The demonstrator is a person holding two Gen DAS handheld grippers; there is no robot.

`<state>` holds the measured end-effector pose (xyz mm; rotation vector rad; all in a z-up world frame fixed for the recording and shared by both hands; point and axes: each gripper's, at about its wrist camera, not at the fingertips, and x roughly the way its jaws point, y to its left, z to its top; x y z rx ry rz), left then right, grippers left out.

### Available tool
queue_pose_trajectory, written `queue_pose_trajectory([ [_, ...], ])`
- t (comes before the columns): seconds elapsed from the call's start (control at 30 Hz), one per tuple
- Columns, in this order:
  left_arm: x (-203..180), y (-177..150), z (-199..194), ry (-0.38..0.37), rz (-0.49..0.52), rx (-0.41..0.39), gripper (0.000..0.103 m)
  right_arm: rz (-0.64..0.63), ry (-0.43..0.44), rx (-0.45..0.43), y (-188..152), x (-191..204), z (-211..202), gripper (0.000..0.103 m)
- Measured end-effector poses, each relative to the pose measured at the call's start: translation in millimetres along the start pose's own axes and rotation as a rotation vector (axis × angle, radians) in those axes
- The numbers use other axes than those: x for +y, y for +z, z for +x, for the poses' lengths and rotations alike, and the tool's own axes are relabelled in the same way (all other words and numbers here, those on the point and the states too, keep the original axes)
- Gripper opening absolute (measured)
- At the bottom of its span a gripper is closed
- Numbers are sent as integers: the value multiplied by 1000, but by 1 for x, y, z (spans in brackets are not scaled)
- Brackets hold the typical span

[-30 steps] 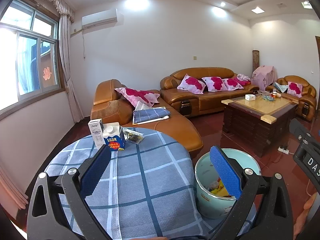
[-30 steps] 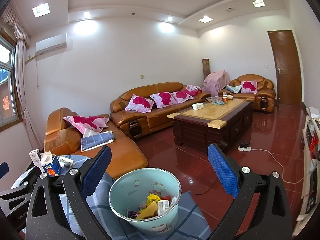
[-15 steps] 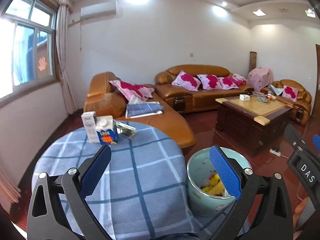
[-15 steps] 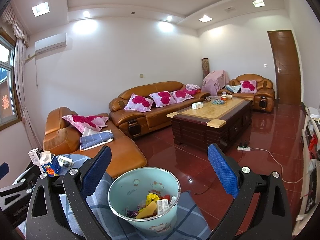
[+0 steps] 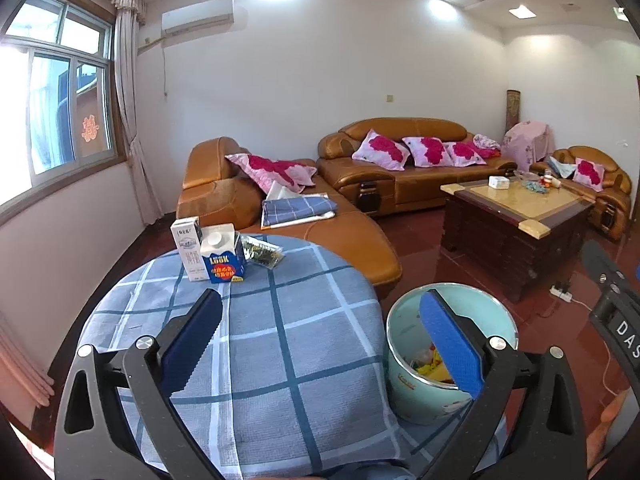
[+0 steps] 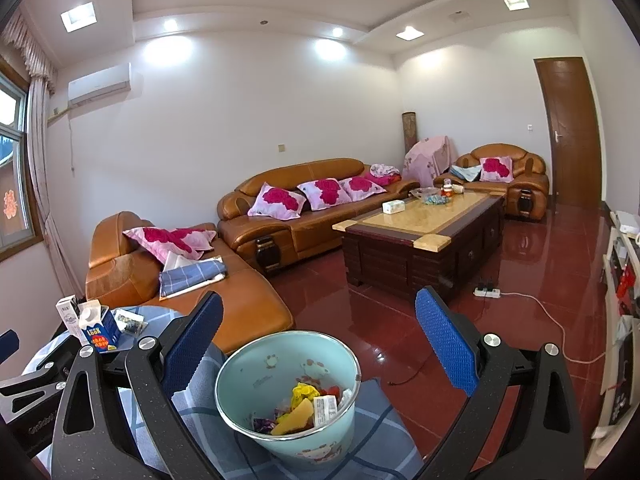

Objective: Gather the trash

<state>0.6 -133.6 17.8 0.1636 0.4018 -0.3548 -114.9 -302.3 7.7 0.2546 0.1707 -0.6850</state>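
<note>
A pale green bin (image 5: 416,388) (image 6: 308,440) stands at the right edge of the round table with the blue checked cloth (image 5: 280,340); wrappers and yellow scraps lie inside. At the table's far side stand a white carton (image 5: 188,250) (image 6: 67,314) and a blue LOOK carton (image 5: 222,258) (image 6: 98,330), with a crinkled dark wrapper (image 5: 262,254) (image 6: 130,320) beside them. My left gripper (image 5: 320,344) hovers open over the cloth, empty. My right gripper (image 6: 320,340) hangs open above the bin, empty.
Brown leather sofas (image 5: 400,168) with pink cushions line the far wall. A dark wooden coffee table (image 5: 516,216) stands on the red tiled floor, with a power strip and cable (image 6: 486,292) beside it. A person's hand (image 5: 612,416) shows at the lower right.
The left gripper has swung and dropped slightly, so the cartons now sit nearer the middle of its view. The right gripper has barely moved. Both stay open.
</note>
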Motion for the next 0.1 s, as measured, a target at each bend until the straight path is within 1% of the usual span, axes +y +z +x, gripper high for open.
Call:
queue_pose_trajectory([
  [0.1, 2, 0, 2, 1, -9, 11, 97, -1, 0, 10, -1, 1, 2, 95],
])
